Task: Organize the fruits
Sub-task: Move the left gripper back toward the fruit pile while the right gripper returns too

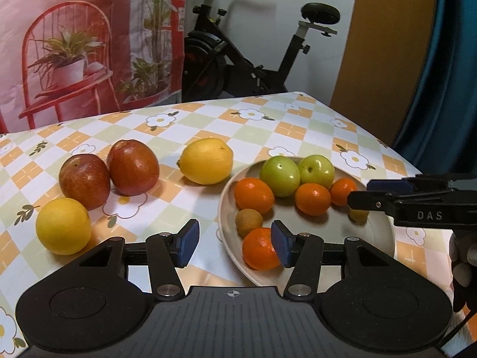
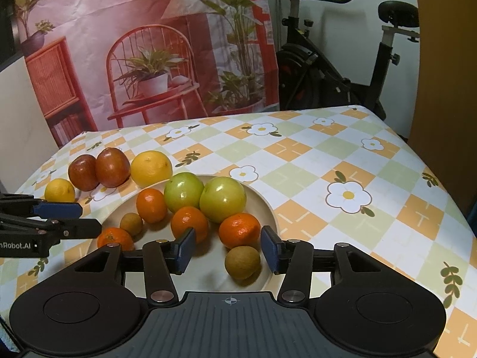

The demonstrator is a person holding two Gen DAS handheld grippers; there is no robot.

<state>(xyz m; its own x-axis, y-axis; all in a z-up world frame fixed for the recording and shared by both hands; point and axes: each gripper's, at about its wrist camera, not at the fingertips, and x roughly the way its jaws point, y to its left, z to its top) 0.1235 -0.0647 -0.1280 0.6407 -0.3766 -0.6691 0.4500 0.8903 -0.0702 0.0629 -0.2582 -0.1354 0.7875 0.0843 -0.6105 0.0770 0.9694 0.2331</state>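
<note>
A beige plate (image 1: 375, 238) (image 2: 265, 205) holds two green apples (image 1: 279, 175) (image 2: 222, 199), several oranges (image 1: 254, 194) (image 2: 239, 229) and two small brown fruits (image 1: 249, 221) (image 2: 242, 262). On the cloth to its left lie two red apples (image 1: 132, 167) (image 2: 112, 167) and two lemons (image 1: 206, 160) (image 2: 151, 168). My left gripper (image 1: 235, 246) is open and empty at the plate's near left rim. My right gripper (image 2: 228, 249) is open and empty over the plate's near side, with an orange and a brown fruit between its fingers.
The table has a checked flower tablecloth (image 1: 298, 131) (image 2: 342, 161). An exercise bike (image 1: 253, 59) (image 2: 342, 68) and a printed pink backdrop (image 1: 74, 44) (image 2: 134, 44) stand behind the table. The table's right edge is close in the left wrist view.
</note>
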